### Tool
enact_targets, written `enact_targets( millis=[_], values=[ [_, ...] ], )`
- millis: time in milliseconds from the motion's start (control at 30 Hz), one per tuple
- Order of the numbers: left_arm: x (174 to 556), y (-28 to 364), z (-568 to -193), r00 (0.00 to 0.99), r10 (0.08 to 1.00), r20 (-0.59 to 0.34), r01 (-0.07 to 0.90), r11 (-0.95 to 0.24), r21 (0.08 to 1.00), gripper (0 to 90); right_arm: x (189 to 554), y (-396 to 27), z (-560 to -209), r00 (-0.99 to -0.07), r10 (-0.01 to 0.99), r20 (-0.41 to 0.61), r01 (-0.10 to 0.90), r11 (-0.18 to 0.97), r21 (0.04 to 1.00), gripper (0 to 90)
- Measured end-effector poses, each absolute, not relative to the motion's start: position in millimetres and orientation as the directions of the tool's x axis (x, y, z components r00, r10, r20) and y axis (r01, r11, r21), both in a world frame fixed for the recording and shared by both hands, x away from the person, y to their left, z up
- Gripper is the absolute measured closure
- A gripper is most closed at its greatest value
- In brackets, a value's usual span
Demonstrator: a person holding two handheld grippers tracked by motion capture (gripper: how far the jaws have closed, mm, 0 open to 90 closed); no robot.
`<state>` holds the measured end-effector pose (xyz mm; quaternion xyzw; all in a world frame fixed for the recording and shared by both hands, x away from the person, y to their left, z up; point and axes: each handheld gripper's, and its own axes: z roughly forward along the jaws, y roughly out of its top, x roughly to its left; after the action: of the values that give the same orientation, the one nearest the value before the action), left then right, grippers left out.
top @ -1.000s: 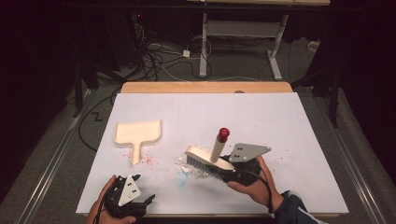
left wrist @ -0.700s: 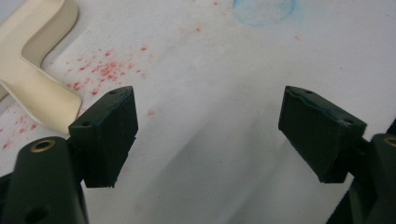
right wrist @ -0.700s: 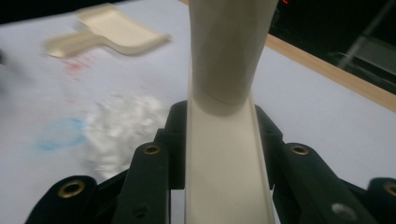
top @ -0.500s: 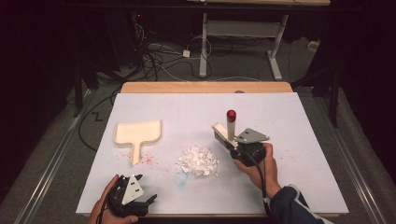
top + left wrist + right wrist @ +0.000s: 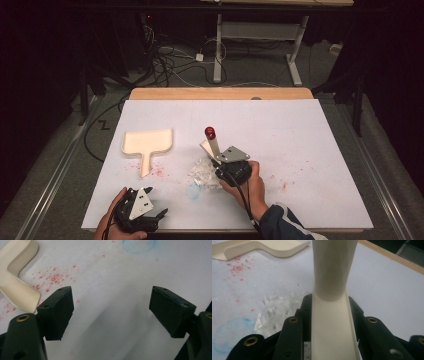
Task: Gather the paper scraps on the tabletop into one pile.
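At the table's [image 5: 310, 130] near-left edge, the left gripper [image 5: 159, 216] sat in the person's left hand [image 5: 107, 227], low over the white surface. Its 2 jaws stood wide apart in the left gripper view, nothing between them, only bare white top and a scatter of red specks [image 5: 53, 277]. Up and right of it lay the cream dustpan [image 5: 147, 142], flat, handle pointing toward the person, well apart from both grippers. Near centre, a faint blue ring stain [image 5: 192, 191] sat just beside the pile of white paper scraps [image 5: 204, 172]. Right of the pile, the right gripper [image 5: 216, 162] was clamped on the cream brush [image 5: 212, 145], jaws tight on both sides of its body in the right gripper view. Brush handle rose up and away, red cap [image 5: 210, 132] on top. Bristle end looked to be at the pile's edge, contact unclear. The right hand [image 5: 252, 187] gripped from behind.
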<state>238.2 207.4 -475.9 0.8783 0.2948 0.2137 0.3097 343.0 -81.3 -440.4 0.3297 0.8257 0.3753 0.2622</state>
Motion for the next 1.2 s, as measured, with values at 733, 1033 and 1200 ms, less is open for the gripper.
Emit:
enact_targets(
  millis=[733, 1033, 1200],
  values=[
    [235.8, 209.3, -471.0, 0.691, 0.683, 0.238, 0.376, -0.621, 0.688, 18.9, 346.2, -184.8, -387.0, -0.607, 0.770, -0.198, 0.299, 0.452, 0.840, 67.9],
    [239.6, 211.7, -466.2, 0.645, 0.714, 0.272, 0.358, -0.597, 0.718, 18.9, 334.8, -250.2, -380.6, -0.659, 0.731, -0.175, 0.301, 0.471, 0.829, 67.9],
    [254.8, 207.3, -462.4, 0.637, 0.718, 0.282, 0.340, -0.589, 0.733, 18.9, 325.8, -273.7, -386.1, -0.712, 0.687, -0.146, 0.321, 0.503, 0.802, 67.9]
  ],
)
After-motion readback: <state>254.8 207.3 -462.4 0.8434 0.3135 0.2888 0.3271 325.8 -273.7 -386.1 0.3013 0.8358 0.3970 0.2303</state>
